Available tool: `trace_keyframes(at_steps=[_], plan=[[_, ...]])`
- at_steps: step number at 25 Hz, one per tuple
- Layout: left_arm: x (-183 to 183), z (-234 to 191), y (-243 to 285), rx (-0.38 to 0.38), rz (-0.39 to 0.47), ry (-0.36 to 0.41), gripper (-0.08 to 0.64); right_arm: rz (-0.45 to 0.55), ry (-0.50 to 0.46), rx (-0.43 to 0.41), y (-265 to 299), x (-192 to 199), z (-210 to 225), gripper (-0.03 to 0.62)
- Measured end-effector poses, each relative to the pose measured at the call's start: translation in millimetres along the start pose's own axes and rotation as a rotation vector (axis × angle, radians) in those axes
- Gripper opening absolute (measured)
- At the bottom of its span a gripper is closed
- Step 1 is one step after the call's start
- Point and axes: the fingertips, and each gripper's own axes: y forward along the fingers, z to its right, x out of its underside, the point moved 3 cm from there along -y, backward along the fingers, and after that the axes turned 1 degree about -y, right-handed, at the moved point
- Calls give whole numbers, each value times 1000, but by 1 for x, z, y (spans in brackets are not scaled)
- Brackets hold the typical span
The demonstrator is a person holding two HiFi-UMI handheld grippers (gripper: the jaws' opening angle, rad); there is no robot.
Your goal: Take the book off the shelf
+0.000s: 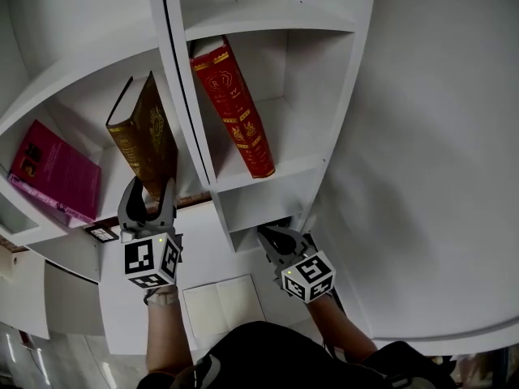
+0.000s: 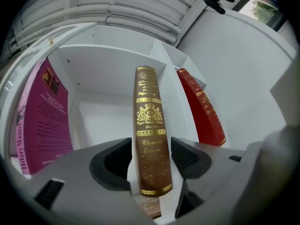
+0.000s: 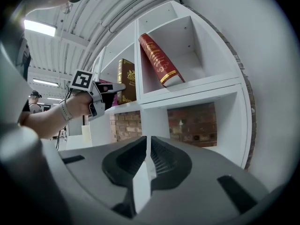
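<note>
A brown book with gold lettering (image 1: 146,132) stands tilted in the middle compartment of the white shelf (image 1: 268,14). My left gripper (image 1: 148,194) is open, its jaws straddling the lower end of the book's spine. In the left gripper view the spine (image 2: 150,139) sits between the two pads (image 2: 186,157) with a thin gap on each side. My right gripper (image 1: 269,235) is shut and holds nothing, low by the shelf's bottom compartment. In the right gripper view its jaws (image 3: 146,157) meet, and the left gripper (image 3: 110,89) shows at the brown book (image 3: 125,78).
A red book (image 1: 233,116) leans in the compartment to the right, past a white divider (image 1: 188,96). A pink book (image 1: 53,173) leans at the left. A white open booklet (image 1: 220,305) lies below. A brick wall (image 3: 197,121) shows behind the lower shelf.
</note>
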Motion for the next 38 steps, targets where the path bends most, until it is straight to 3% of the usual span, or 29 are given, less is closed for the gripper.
trace_keyframes(at_steps=[16,38], plan=[[9,-2,26,-91,-39,27,248,10,10,-15,5,0,32,35],[3,-20,-8,-29,19,-38,231,-6,4,-44,10,5,-5,35]])
